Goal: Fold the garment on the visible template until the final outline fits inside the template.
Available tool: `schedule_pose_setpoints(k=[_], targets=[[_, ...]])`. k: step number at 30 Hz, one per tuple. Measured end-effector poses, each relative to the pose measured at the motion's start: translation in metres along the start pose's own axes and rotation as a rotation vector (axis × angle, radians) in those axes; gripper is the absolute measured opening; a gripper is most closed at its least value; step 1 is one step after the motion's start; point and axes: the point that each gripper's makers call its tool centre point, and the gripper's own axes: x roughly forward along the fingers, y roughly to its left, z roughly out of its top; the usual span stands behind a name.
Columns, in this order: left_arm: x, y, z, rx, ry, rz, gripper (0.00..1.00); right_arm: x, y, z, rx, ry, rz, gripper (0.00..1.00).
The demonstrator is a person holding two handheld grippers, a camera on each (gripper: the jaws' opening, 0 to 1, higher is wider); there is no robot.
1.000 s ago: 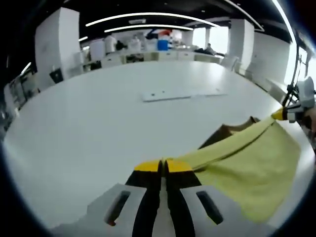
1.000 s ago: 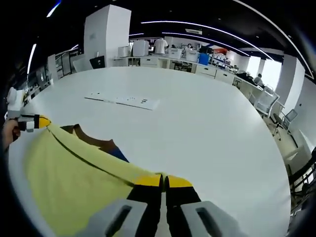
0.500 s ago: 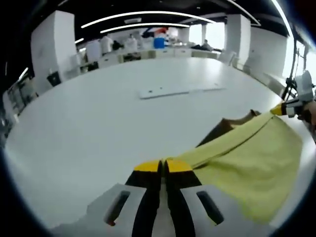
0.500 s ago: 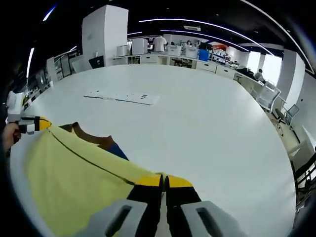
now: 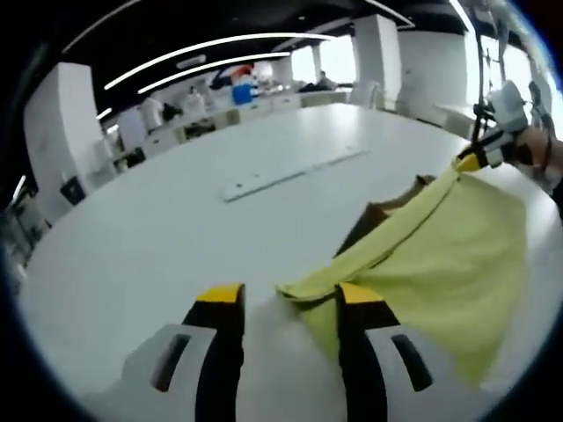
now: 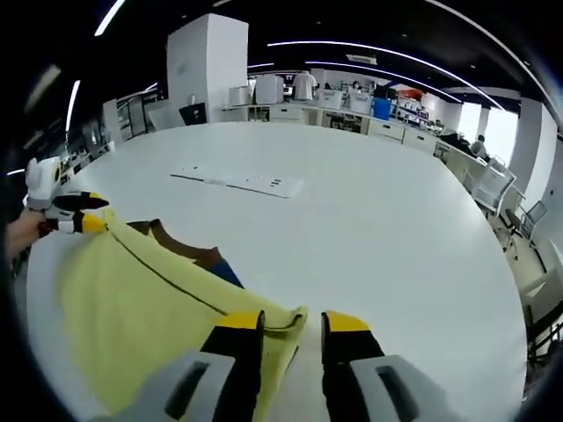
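With jaws parted on both, left gripper (image 5: 286, 297) and right gripper (image 6: 293, 322) grip nothing; folded yellow fabric garment (image 5: 440, 255) lying flat on white table (image 5: 176, 220), corners between jaws.

Open-plan office with a large white table (image 6: 369, 220), white pillar (image 6: 207, 61), desks, chairs and curved ceiling lights (image 5: 189, 54).

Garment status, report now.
Both claws open: left claw, right claw. Yellow garment lies on white table, corners between the jaws. Nothing in the way.
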Motion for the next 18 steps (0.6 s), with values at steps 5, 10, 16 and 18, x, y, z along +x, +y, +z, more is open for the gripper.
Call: schedule_pose_setpoints(k=[5,10,16,18], targets=[[-0.004,-0.002,-0.009,0.082,0.008,-0.035,0.42,-0.004,0.000,-0.001,-0.127,0.013,0.007,0.29],[0.005,0.000,-0.013,0.087,0.029,-0.023,0.39,0.002,-0.003,-0.004,-0.108,0.018,-0.007,0.28],[0.020,0.005,-0.002,0.066,0.011,0.004,0.32,0.015,-0.005,0.005,-0.052,-0.034,0.011,0.25],[0.026,0.008,-0.002,0.028,0.011,0.020,0.31,0.019,-0.008,0.007,-0.004,-0.047,0.011,0.24]])
